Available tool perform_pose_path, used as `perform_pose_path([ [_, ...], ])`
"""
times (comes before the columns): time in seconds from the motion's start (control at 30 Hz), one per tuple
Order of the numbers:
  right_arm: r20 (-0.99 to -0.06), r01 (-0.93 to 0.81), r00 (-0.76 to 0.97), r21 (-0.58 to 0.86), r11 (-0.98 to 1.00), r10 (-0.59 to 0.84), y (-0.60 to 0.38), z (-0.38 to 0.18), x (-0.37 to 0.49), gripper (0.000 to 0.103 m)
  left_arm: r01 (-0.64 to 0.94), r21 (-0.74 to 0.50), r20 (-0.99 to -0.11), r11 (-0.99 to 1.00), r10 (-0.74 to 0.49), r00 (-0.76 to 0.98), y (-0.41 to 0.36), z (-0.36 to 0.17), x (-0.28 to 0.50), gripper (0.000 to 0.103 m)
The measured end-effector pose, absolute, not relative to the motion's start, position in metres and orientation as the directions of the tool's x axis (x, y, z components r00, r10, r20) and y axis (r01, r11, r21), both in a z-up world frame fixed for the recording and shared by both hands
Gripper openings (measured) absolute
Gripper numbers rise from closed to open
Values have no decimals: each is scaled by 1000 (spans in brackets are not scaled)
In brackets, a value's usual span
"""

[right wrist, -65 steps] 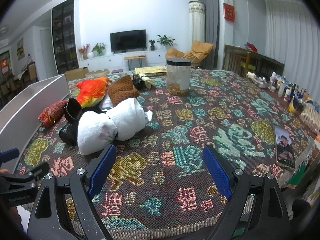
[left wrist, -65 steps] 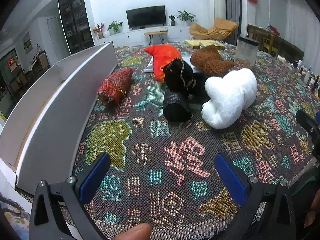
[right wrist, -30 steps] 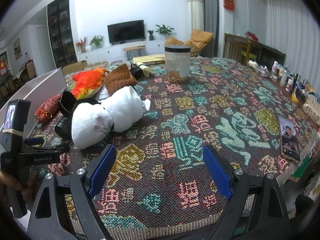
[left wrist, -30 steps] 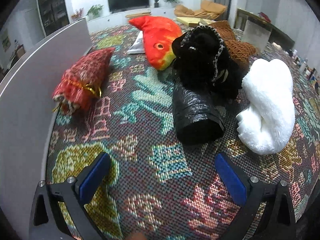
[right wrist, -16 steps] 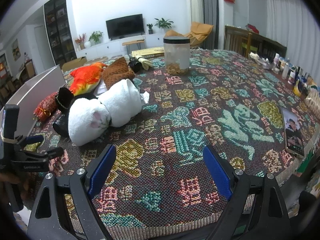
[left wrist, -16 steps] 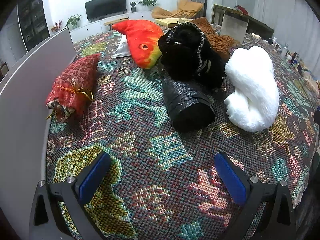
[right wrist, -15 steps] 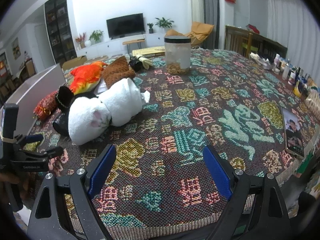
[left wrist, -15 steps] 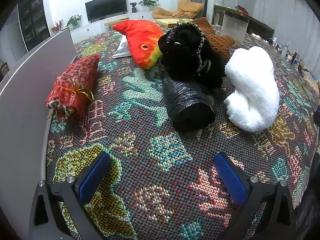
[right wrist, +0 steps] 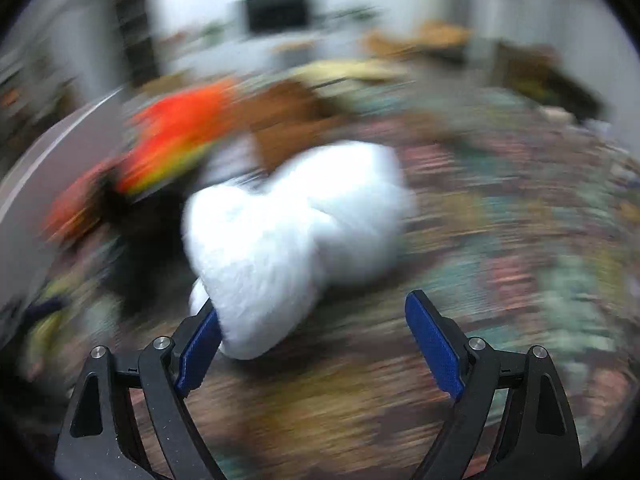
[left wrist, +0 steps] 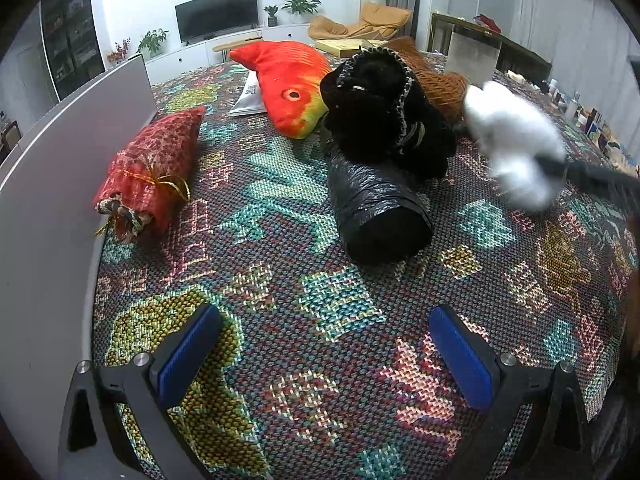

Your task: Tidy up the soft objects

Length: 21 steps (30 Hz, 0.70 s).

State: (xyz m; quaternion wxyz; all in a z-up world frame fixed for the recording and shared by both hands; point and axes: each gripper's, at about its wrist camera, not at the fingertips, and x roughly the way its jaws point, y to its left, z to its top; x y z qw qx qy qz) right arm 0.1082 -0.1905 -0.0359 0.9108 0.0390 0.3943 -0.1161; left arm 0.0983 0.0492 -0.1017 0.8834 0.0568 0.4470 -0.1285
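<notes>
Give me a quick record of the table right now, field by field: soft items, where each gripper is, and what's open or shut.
surface: patterned woven cloth
soft items: red drawstring pouch, orange fish plush, black fuzzy bag, black plastic roll, brown knit item, white plush
left gripper: open, hovering over bare cloth short of the pile, holding nothing
right gripper: open, at the white plush, one of its fingers against the fur
image quality: right wrist view motion-blurred
left edge: grey panel
</notes>
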Motion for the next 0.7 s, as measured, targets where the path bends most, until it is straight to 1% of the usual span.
perform_pose_path([
  [0.03,-724,342,643,-23,939,-252,-222,-32,109,90,277,-15,-804,961,-176,567,49,-102,98,103],
  [0.1,-723,413,632,11,910,-278,-255,-24,105,90,277,-14,-804,961,-176,567,49,-102,99,103],
  [0.13,-719,425,645,56,903,-259,-270,-18,97,90,276,-14,-804,961,-175,568,49,-102,99,103],
  [0.23,-717,423,661,113,899,-221,-275,-17,82,90,273,-12,-805,962,-171,569,48,-101,98,103],
  [0.33,-743,354,659,164,921,-120,-254,-35,76,90,272,-10,-805,962,-170,569,47,-101,98,103],
  [0.43,-782,283,618,123,951,-82,-225,-63,80,90,272,-10,-805,962,-170,569,48,-102,99,103],
  [0.53,-817,254,562,20,967,-130,-209,-74,93,91,272,-11,-805,962,-170,569,48,-101,98,103],
  [0.7,-814,253,566,21,967,-130,-210,-76,92,92,270,-10,-805,963,-168,570,48,-101,98,103],
])
